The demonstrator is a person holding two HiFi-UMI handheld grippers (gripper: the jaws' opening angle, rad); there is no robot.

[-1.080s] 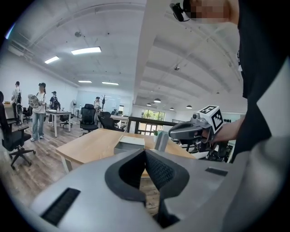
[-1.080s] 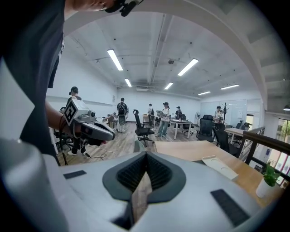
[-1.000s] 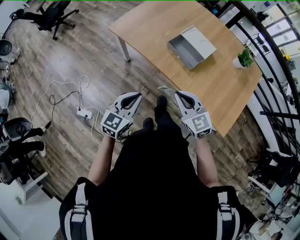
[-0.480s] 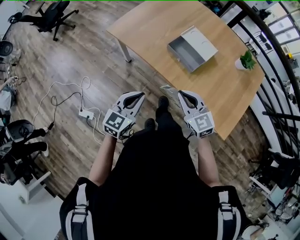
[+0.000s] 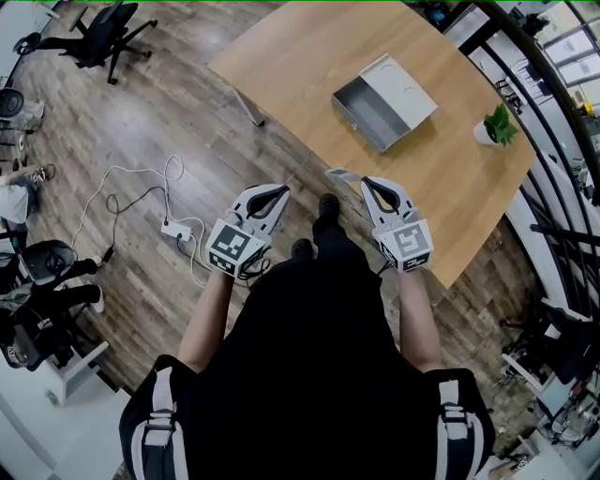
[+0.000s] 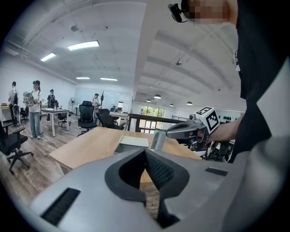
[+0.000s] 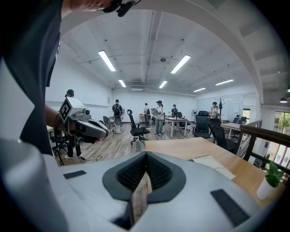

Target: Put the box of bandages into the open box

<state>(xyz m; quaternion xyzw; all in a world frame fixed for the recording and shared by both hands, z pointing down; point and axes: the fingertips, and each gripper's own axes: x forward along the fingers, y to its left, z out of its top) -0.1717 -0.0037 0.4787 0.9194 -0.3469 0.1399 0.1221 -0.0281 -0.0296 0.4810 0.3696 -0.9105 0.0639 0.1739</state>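
Observation:
The box of bandages (image 5: pixel 339 175) is a slim pale box, and my right gripper (image 5: pixel 367 185) is shut on it over the floor, just short of the wooden table's near edge. In the right gripper view the box of bandages (image 7: pixel 141 195) stands on edge between the jaws, its far end poking out ahead. The open box (image 5: pixel 384 89) is grey metal with its lid folded back and lies further in on the table; it also shows as the open box (image 7: pixel 213 165) and the open box (image 6: pixel 131 142). My left gripper (image 5: pixel 269 193) is shut with nothing in it, level with the right one.
A wooden table (image 5: pixel 309 56) on white legs stretches ahead. A small potted plant (image 5: pixel 495 127) stands near its right edge, by a black railing (image 5: pixel 553 141). A white power strip with cables (image 5: pixel 173 228) lies on the floor at left. Office chairs (image 5: pixel 103 28) and several people (image 7: pixel 158 115) are further off.
The right gripper with the box of bandages has drifted a little to the right, closer to the table's edge. The left gripper has hardly moved.

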